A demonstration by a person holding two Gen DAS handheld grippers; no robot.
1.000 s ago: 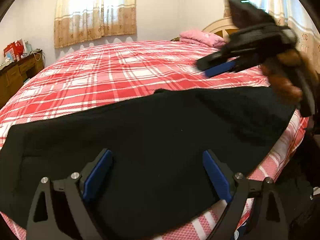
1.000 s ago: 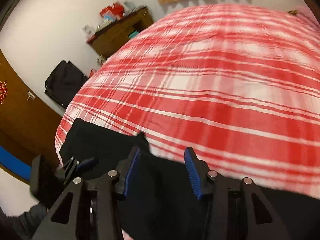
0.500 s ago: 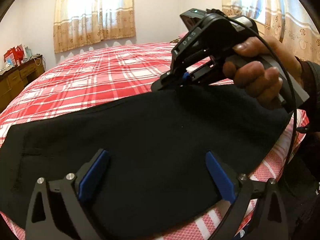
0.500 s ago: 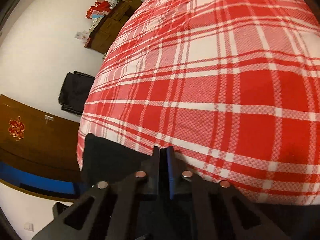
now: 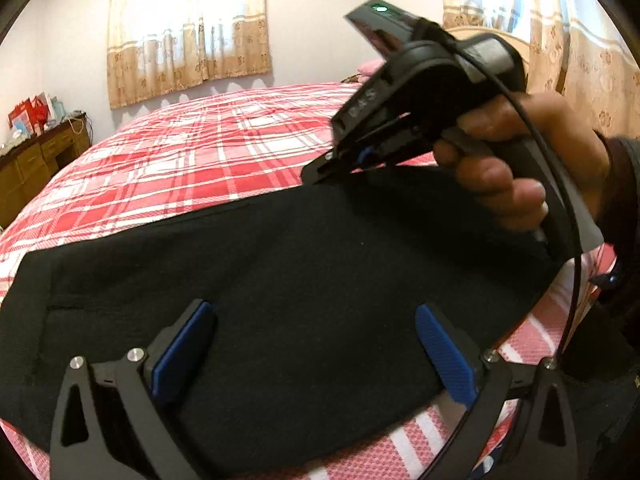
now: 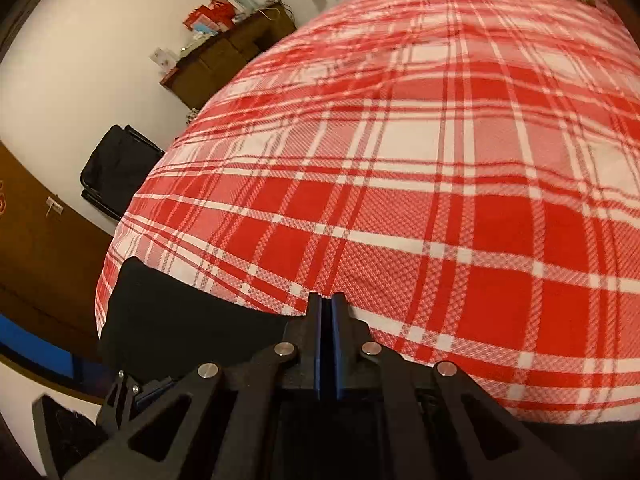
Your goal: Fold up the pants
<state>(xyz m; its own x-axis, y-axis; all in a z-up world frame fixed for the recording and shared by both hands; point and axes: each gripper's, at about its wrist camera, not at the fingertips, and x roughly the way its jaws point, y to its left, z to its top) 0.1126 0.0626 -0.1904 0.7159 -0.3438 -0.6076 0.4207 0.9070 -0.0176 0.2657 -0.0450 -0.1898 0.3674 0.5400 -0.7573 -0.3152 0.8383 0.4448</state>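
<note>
Black pants (image 5: 304,276) lie flat across the near edge of a red and white plaid bed (image 5: 208,160). My left gripper (image 5: 316,344) is open and hovers just above the middle of the pants, holding nothing. My right gripper (image 5: 320,174) is shut on the far edge of the pants and holds that edge a little raised. In the right wrist view the right gripper (image 6: 326,304) has its jaws closed together over the black pants (image 6: 172,312) at their far edge, with the plaid bed (image 6: 420,168) beyond.
A wooden dresser (image 5: 36,160) with red boxes on it stands at the left wall. A black bag (image 6: 116,168) sits on the floor by the bed. Curtained windows (image 5: 188,28) are behind the bed. A pink pillow (image 5: 370,66) lies at the head.
My right gripper came down to the far edge of the pants, closed on it, and has lifted it slightly. My left gripper has stayed open over the pants.
</note>
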